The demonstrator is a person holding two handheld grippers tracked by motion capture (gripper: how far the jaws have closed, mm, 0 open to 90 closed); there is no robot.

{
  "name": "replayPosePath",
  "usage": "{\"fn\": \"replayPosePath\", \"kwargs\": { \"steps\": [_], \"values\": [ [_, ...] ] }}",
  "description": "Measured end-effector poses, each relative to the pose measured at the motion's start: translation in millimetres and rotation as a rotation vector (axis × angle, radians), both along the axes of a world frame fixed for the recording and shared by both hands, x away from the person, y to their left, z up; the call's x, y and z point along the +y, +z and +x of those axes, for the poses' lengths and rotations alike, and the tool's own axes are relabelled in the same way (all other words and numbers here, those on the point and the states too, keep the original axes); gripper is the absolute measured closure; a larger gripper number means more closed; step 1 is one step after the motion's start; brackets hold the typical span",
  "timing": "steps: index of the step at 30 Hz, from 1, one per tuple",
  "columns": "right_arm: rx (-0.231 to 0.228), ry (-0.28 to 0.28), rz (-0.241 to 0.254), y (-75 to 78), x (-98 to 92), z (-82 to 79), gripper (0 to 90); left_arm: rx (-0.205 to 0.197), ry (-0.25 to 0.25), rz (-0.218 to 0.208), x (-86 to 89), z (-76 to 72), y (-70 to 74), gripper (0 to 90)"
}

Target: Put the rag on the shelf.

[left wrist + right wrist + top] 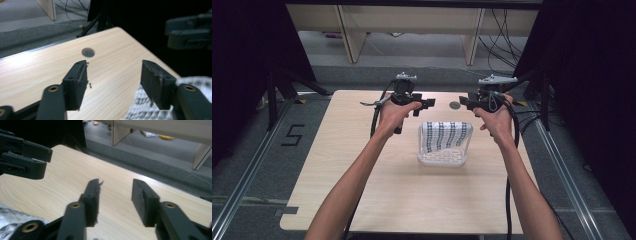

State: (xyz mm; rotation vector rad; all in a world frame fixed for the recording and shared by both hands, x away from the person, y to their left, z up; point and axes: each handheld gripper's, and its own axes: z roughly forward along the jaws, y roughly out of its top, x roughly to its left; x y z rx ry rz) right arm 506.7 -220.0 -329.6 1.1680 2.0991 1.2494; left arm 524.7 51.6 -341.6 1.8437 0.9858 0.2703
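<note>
A white slotted basket (443, 159) sits near the centre of the wooden table (402, 190), with a black-and-white patterned cloth (446, 134) draped in it. The cloth's far end is cut off in both gripper views, and its pattern blurs. The left gripper (113, 82) hangs above the table beyond the basket, jaws wide apart, holding nothing. The right gripper (115, 200) faces it, jaws likewise apart and empty. A round hole (455, 105) marks the tabletop between them. Grey floor, cables and wooden furniture legs lie beyond.
</note>
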Motion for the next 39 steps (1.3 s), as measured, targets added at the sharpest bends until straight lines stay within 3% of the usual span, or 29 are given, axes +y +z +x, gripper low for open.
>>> {"fn": "replayPosePath", "kwargs": {
  "steps": [1, 5, 7, 9, 13, 19, 25, 26, 27, 29, 30, 31, 34, 39],
  "values": [
    [-0.012, 0.003, -0.005, 0.1, 0.2, -0.9, 55.4, -0.006, -0.001, 0.016, 2.0, -3.1, 0.8, 36.1],
    [-0.015, 0.011, 0.02, 3.4, 1.8, -6.5, 50.2, -0.012, -0.004, -0.005, 6.7, -11.1, 2.3, 34.1],
    [-0.015, -0.001, 0.029, 4.3, 2.2, -8.5, 47.3, -0.018, -0.017, 0.027, 10.0, -15.3, 2.6, 33.3],
    [-0.004, 0.005, 0.042, 4.5, 2.3, -10.8, 46.1, -0.02, -0.014, 0.03, 12.2, -18.2, 3.0, 32.8],
    [-0.004, 0.019, 0.051, 5.7, 3.7, -15.2, 43.5, -0.028, -0.011, -0.004, 17.6, -25.0, 6.3, 31.8],
    [-0.022, 0.033, 0.044, 12.0, 3.1, -28.0, 40.3, -0.043, -0.028, -0.014, 26.6, -37.3, 11.2, 31.1],
    [-0.004, 0.045, 0.052, 8.7, 1.3, -39.1, 38.2, -0.053, -0.047, -0.015, 35.4, -55.4, 11.2, 30.5],
    [-0.034, 0.055, 0.029, 7.9, -0.3, -38.4, 37.7, -0.053, -0.05, -0.015, 36.6, -58.2, 11.0, 30.4],
    [-0.005, 0.051, 0.058, 7.8, 1.0, -41.0, 37.7, -0.054, -0.055, -0.02, 37.6, -60.8, 10.5, 30.2],
    [-0.023, 0.048, 0.055, 7.9, 0.5, -42.1, 37.4, -0.048, -0.07, -0.014, 39.6, -65.1, 9.8, 29.6],
    [0.001, 0.054, 0.063, 8.9, 0.7, -44.9, 36.9, -0.05, -0.073, -0.014, 40.8, -67.2, 9.4, 28.3],
    [-0.014, 0.06, 0.059, 8.6, -0.2, -45.3, 36.4, -0.049, -0.076, -0.022, 41.9, -69.2, 8.6, 28.2],
    [0.004, 0.052, 0.063, 9.1, 0.1, -50.0, 33.4, -0.051, -0.086, -0.039, 44.2, -75.2, 6.3, 27.3],
    [0.011, 0.059, 0.09, 6.7, -0.2, -55.5, 29.5, -0.061, -0.114, -0.038, 45.7, -86.4, 2.0, 25.0]
  ]
}}
